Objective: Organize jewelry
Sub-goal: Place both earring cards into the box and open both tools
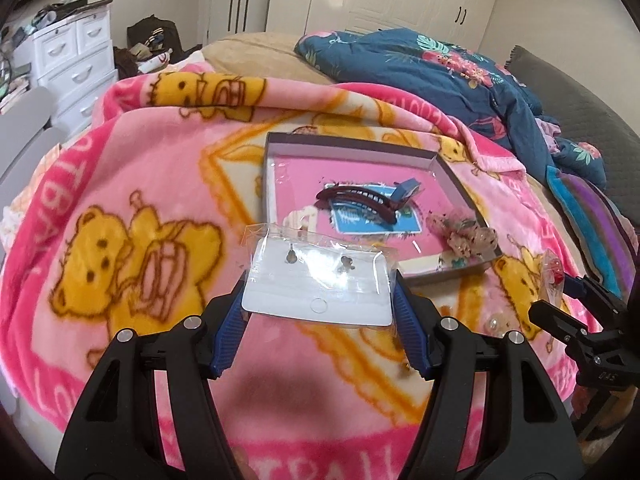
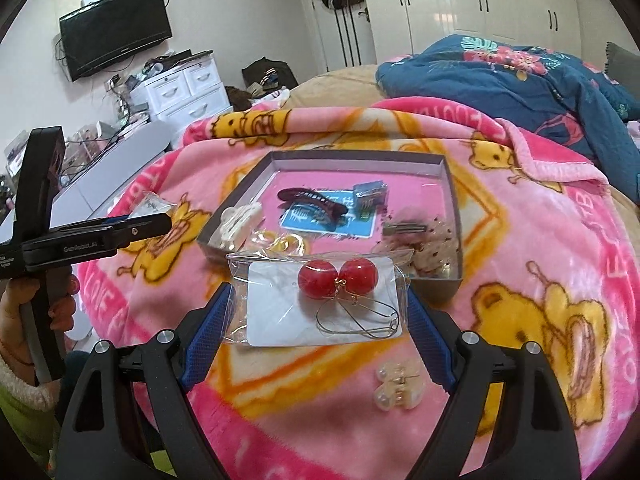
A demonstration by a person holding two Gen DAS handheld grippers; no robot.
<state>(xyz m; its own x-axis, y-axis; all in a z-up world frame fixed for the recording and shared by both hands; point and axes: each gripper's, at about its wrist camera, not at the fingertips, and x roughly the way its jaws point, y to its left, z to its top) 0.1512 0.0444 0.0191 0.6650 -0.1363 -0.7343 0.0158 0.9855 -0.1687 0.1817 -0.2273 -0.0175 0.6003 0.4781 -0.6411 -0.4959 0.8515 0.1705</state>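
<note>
My left gripper (image 1: pixel 320 304) is shut on a clear packet (image 1: pixel 318 280) with a white card and two small stud earrings, held above the pink blanket. My right gripper (image 2: pixel 318 316) is shut on a clear packet (image 2: pixel 320 300) with two red ball earrings on wire hooks. Just beyond both packets lies a shallow grey box (image 1: pixel 352 142) (image 2: pixel 360 156) with a pink floor. In it are a dark red hair clip (image 2: pixel 312 204), a small blue clip (image 2: pixel 370 194), a white claw clip (image 2: pixel 236 222) and a speckled bow (image 2: pixel 424 248).
A pearl clip (image 2: pixel 396 388) lies on the pink bear blanket (image 2: pixel 540 240) under my right gripper. A yellowish clear ring (image 2: pixel 280 242) sits by the box's near edge. A blue floral quilt (image 1: pixel 460 72) is heaped behind. White drawers (image 1: pixel 76 56) stand at the left.
</note>
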